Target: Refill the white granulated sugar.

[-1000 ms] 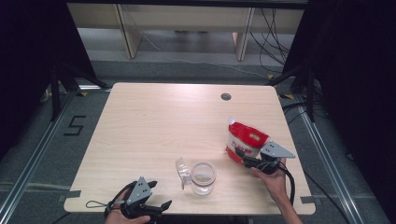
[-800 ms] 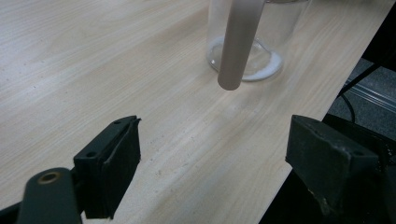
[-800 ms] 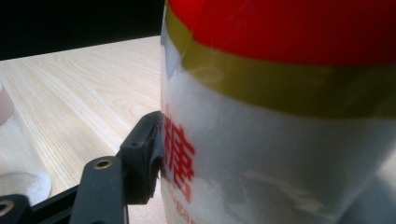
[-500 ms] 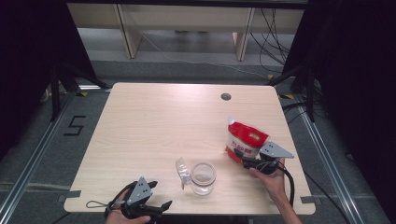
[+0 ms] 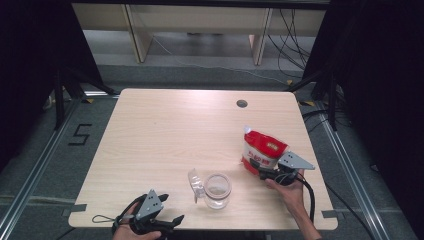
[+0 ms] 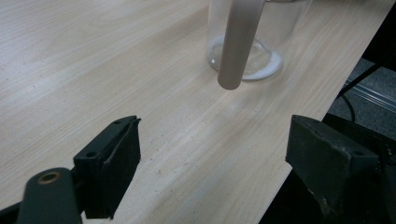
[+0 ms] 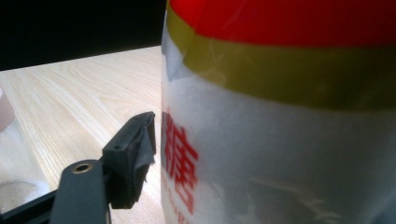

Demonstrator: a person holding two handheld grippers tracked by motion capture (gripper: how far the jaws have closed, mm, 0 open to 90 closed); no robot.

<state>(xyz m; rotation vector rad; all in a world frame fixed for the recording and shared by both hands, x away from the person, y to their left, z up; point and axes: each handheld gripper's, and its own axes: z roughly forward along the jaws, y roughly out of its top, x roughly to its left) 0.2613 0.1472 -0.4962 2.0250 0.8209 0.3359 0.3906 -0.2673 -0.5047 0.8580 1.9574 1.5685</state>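
A red and white pouch (image 5: 263,147) stands upright near the table's right edge. My right gripper (image 5: 261,169) is at its base with the pouch between the jaws. The jaws have just been opening. In the right gripper view the left finger (image 7: 130,158) stands a sliver off the pouch (image 7: 280,140); the other finger is hidden behind it. A clear glass jar (image 5: 217,190) with its hinged lid (image 5: 194,183) swung open sits near the front edge, a little white powder at its bottom (image 6: 245,65). My left gripper (image 5: 170,224) rests open and empty at the front left (image 6: 219,154).
The wooden table (image 5: 175,130) has a round cable hole (image 5: 242,103) at the back. The front edge runs just beside my left gripper. Pale shelving and cables stand beyond the far side, and a floor mark "5" (image 5: 80,134) lies to the left.
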